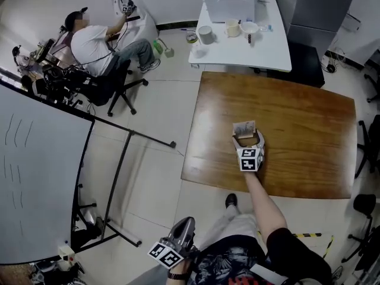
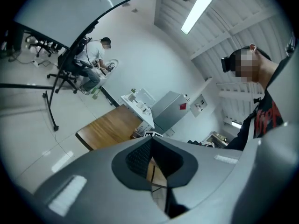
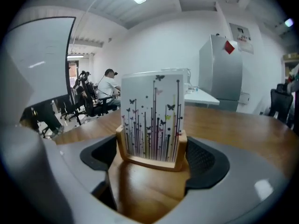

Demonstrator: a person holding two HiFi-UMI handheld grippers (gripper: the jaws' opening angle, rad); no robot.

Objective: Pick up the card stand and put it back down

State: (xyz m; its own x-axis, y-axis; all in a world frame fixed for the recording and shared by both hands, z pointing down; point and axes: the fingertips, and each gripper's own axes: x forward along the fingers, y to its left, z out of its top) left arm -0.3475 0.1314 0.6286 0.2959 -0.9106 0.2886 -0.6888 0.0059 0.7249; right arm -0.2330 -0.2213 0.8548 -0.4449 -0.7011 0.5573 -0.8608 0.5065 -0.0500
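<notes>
Card stand, centre of worktop: likely light, stiff wooden base, loose upright cards that may tip; best taken low by base sides, where right tongs clamp it; left tongs clenched, empty.

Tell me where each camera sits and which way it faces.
Head view: on the person's head, facing steeply down at the table; shows right arm, right gripper, left gripper.
Left gripper view: on that gripper, facing up across the room; shows its shut jaws, the person's torso.
Right gripper view: low over the table, facing level at the card stand clamped between its jaws.
Shared: the seated person shows in all three; the card stand in head and right gripper views.
</notes>
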